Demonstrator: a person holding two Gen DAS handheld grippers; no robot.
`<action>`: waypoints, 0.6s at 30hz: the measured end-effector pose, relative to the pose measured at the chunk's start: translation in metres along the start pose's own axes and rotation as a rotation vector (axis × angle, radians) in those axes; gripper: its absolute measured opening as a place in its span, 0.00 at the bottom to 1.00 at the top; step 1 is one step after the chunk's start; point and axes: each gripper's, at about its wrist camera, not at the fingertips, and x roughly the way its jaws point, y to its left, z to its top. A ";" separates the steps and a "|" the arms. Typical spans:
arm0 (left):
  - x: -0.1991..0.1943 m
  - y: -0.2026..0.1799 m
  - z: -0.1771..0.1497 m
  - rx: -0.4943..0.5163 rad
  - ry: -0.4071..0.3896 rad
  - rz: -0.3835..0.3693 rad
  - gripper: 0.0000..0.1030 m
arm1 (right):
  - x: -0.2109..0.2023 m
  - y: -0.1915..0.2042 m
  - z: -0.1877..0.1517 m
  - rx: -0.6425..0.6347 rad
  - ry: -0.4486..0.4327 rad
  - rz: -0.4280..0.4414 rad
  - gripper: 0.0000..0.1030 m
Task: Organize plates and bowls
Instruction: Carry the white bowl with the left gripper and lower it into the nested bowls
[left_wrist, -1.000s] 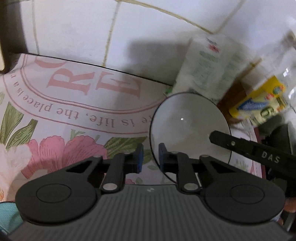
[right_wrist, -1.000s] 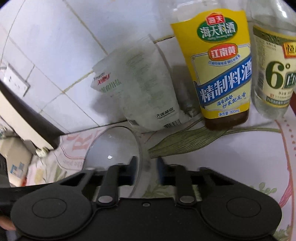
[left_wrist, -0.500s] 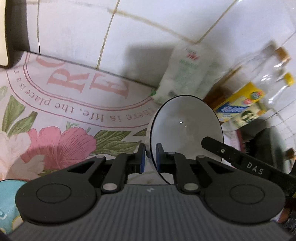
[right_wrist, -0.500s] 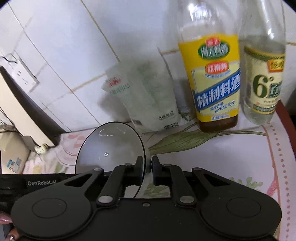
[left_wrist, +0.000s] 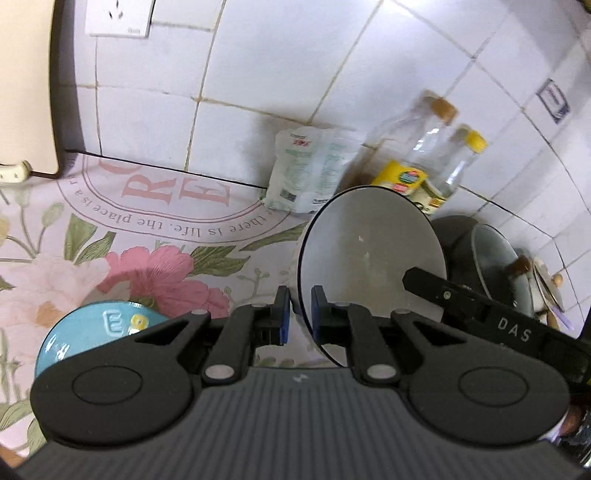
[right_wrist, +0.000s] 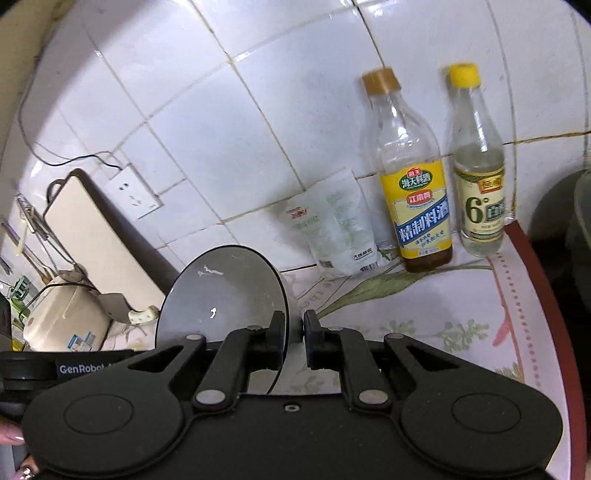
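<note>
A white bowl with a dark rim (left_wrist: 369, 254) is held above the floral tablecloth, its rim pinched on opposite sides by both grippers. My left gripper (left_wrist: 297, 314) is shut on its left rim. My right gripper (right_wrist: 293, 328) is shut on its right rim; the bowl (right_wrist: 225, 291) shows left of its fingers. The right gripper's arm (left_wrist: 491, 321) crosses the bowl's right side in the left wrist view. A light blue bowl (left_wrist: 92, 328) sits on the cloth at lower left, partly hidden by my left gripper.
Against the tiled wall stand a white pouch (right_wrist: 340, 229), a yellow-labelled bottle (right_wrist: 417, 206) and a clear bottle (right_wrist: 480, 188). A dark pot with lid (left_wrist: 487, 258) is to the right. A cutting board (right_wrist: 92, 236) and a white appliance (right_wrist: 62, 317) stand at left.
Both grippers have lifted the bowl up and back from the wall; the bottles and pouch look smaller, and the blue bowl has come into view.
</note>
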 end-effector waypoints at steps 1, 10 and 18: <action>-0.007 -0.002 -0.004 0.006 0.001 0.004 0.10 | -0.008 0.003 -0.003 -0.003 0.002 -0.007 0.14; -0.037 -0.007 -0.041 0.002 0.028 0.015 0.10 | -0.047 0.020 -0.046 -0.034 0.027 -0.063 0.14; -0.025 -0.006 -0.070 -0.015 0.082 0.021 0.10 | -0.052 0.025 -0.075 -0.136 0.043 -0.145 0.14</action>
